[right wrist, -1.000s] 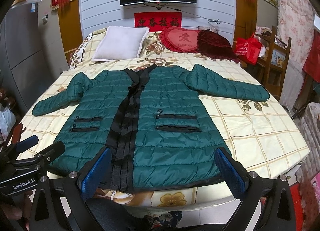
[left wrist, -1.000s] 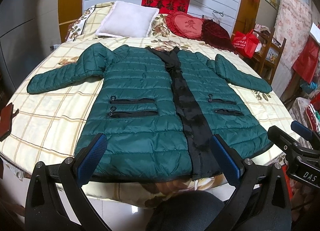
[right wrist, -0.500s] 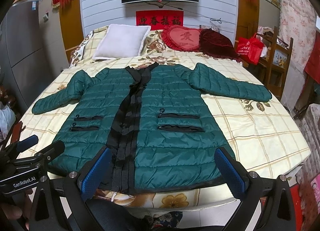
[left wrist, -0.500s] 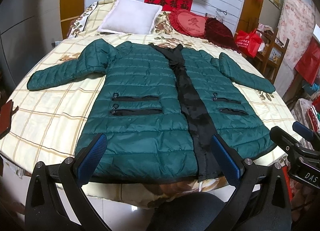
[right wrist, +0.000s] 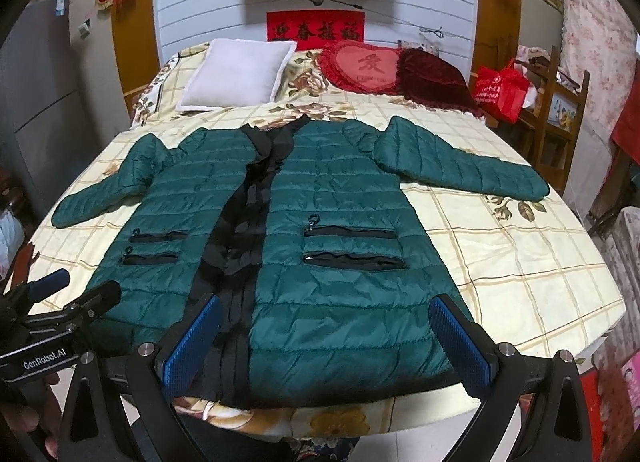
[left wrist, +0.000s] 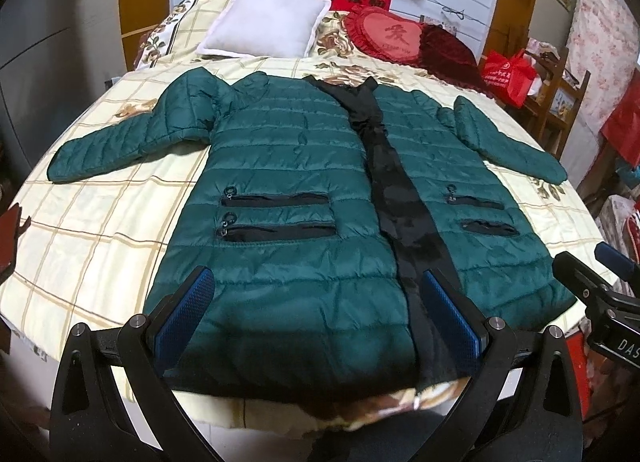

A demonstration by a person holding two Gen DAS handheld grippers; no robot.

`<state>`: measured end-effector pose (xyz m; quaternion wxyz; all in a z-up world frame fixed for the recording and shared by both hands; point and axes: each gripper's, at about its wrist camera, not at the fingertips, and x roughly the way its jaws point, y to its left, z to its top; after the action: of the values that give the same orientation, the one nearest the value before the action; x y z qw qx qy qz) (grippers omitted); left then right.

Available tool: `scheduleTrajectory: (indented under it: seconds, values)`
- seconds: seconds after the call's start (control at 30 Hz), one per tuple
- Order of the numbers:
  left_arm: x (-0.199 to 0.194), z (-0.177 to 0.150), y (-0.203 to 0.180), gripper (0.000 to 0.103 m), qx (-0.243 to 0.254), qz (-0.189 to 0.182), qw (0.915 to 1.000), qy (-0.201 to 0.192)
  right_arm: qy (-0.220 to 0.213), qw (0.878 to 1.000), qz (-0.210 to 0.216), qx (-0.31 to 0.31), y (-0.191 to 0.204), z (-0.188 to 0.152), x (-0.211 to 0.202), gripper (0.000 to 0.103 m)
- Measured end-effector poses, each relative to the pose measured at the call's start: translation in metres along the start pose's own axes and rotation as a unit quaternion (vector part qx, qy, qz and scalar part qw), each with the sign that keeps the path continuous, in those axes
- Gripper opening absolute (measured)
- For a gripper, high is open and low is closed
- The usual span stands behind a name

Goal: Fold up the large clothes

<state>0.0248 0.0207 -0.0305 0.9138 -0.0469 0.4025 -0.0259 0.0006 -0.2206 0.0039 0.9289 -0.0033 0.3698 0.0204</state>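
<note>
A dark green quilted jacket (left wrist: 288, 165) with a black front strip lies flat and face up on the bed, sleeves spread to both sides; it also shows in the right wrist view (right wrist: 332, 229). My left gripper (left wrist: 318, 316) is open and empty, hovering over the hem's left half. My right gripper (right wrist: 330, 342) is open and empty over the hem's right half. The right gripper's body shows at the edge of the left wrist view (left wrist: 600, 302). The left gripper's body shows at the edge of the right wrist view (right wrist: 52, 326).
The bed (right wrist: 520, 262) has a cream checked floral sheet. A white pillow (right wrist: 236, 75), a red heart cushion (right wrist: 366, 67) and a dark red cushion (right wrist: 434, 79) lie at its head. A red bag (right wrist: 502, 91) and wooden shelf (right wrist: 560, 101) stand on the right.
Both grippers have moved forward, closer to the jacket's hem, so the jacket looks larger in both views. Both stay open. The jacket has not moved.
</note>
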Motion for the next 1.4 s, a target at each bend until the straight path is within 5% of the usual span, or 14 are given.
scheduleTrajectory:
  seconds: [0.3,0.67,0.83,0.97,1.17,1.4]
  values:
    - [0.028,0.020,0.016,0.103,-0.005,0.024,0.9997,0.003,-0.023,0.999,-0.025,-0.019,-0.007,0.017,0.041,0.102]
    - [0.076,0.076,0.054,0.103,-0.018,0.044,0.9980,-0.042,0.009,0.998,-0.062,-0.023,-0.014,0.054,0.113,0.102]
    - [0.104,0.080,0.061,0.103,0.017,0.090,0.9933,-0.070,-0.016,0.996,-0.068,-0.056,-0.019,0.070,0.141,0.102]
    - [0.126,0.068,0.077,0.103,0.008,0.103,0.9936,-0.044,-0.036,0.992,-0.069,-0.101,-0.027,0.075,0.158,0.102]
    - [0.140,0.055,0.105,0.103,-0.068,0.072,0.9950,0.016,0.025,0.992,-0.035,-0.115,-0.036,0.046,0.182,0.102]
    - [0.127,0.036,0.108,0.103,-0.103,0.054,0.9930,0.020,0.027,0.990,-0.029,-0.138,-0.032,0.026,0.167,0.102]
